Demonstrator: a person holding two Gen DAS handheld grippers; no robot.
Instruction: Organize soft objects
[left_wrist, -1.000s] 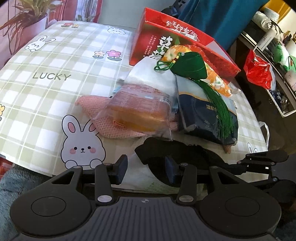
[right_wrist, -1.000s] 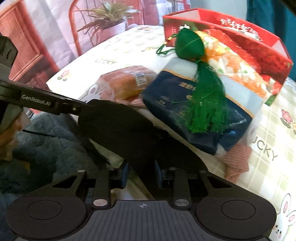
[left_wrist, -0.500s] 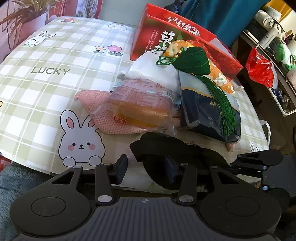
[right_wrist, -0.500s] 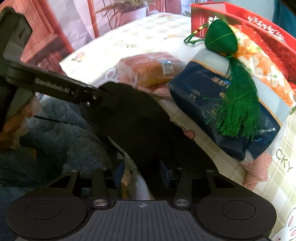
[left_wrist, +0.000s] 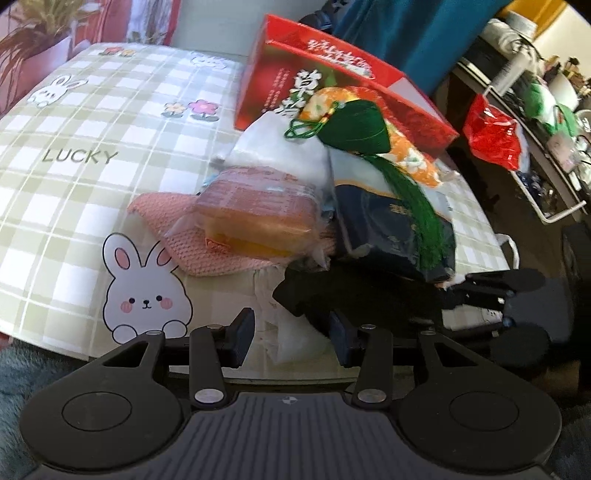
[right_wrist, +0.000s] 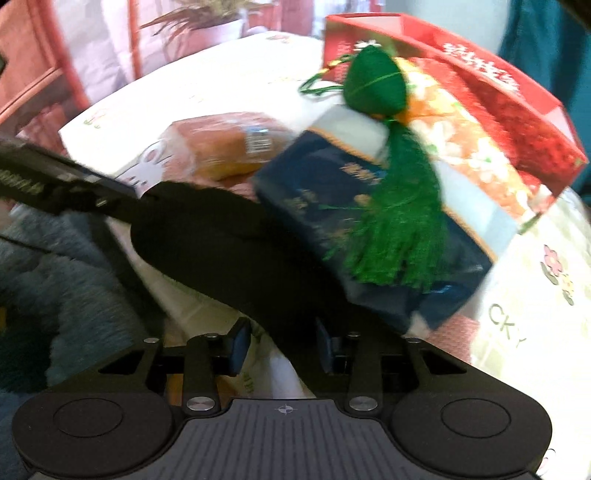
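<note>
Checked green-and-white cloth with bunnies, flowers and the word LUCKY covers the bench, with a potted plant at its far edge and a grey-blue fuzzy fabric below its near edge. Largest on the cloth is a red printed carton, lying behind the heap of soft things. Against it leans an orange floral pouch, and in front of that sits a navy and white packet. A green tasselled sachet rests on top of both, its fringe trailing down over the navy packet. Just beside the packet, wrapped bread lies on a pink knitted cloth spread flat on the bench. A black soft piece, blurred, stretches across the bench's near edge between the two tools.

The left claw stands about half open with crumpled white plastic between its fingers; the black piece touches or sits just beside its right finger, and I cannot tell whether it is pinched. The right claw has just been closing a little; the black piece runs down between its fingers, hard against the right one, with a gap at the left one.
</note>
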